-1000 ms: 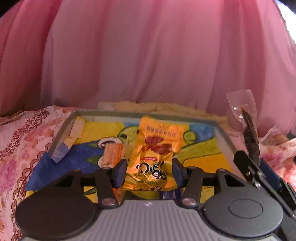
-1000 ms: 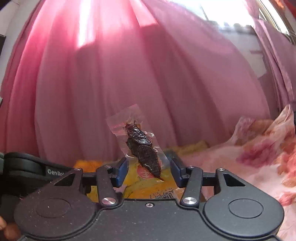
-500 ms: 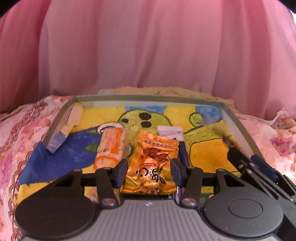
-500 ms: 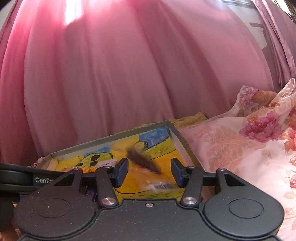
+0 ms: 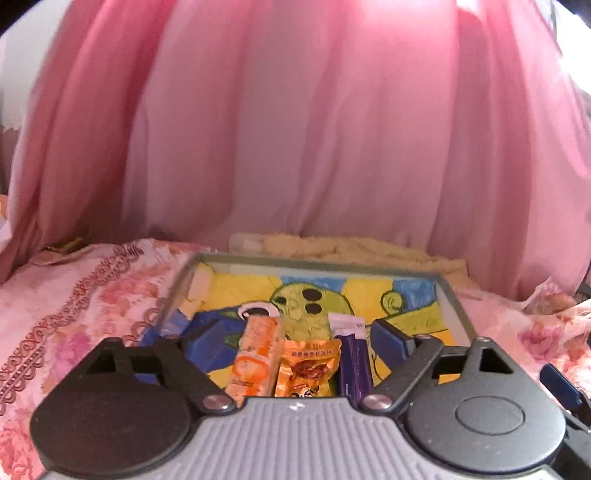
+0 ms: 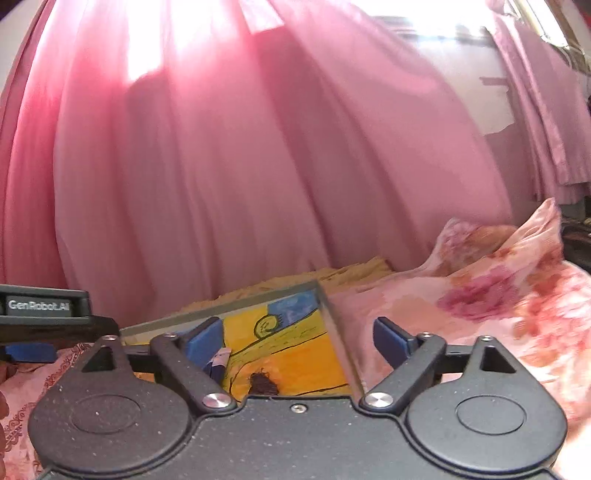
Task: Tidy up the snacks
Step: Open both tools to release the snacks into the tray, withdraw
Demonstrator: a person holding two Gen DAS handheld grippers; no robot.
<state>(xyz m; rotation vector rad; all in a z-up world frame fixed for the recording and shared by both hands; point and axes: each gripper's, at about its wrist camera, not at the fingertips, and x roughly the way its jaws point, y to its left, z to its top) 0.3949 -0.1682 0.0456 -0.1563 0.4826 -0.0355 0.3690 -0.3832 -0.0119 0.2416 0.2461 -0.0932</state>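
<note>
Tool (image 5: pixel 297 338) over glossy orange packet (image 5: pixel 308 369)

This looks like a bedroom in a home. Long pink curtains (image 5: pixel 295 129) hang across a sunlit window (image 6: pixel 436 22), and below them a pink floral bedsheet (image 6: pixel 480 295) lies rumpled over a soft surface, with a fuzzy yellow blanket (image 5: pixel 351 247) bunched against the curtain's foot.
</note>
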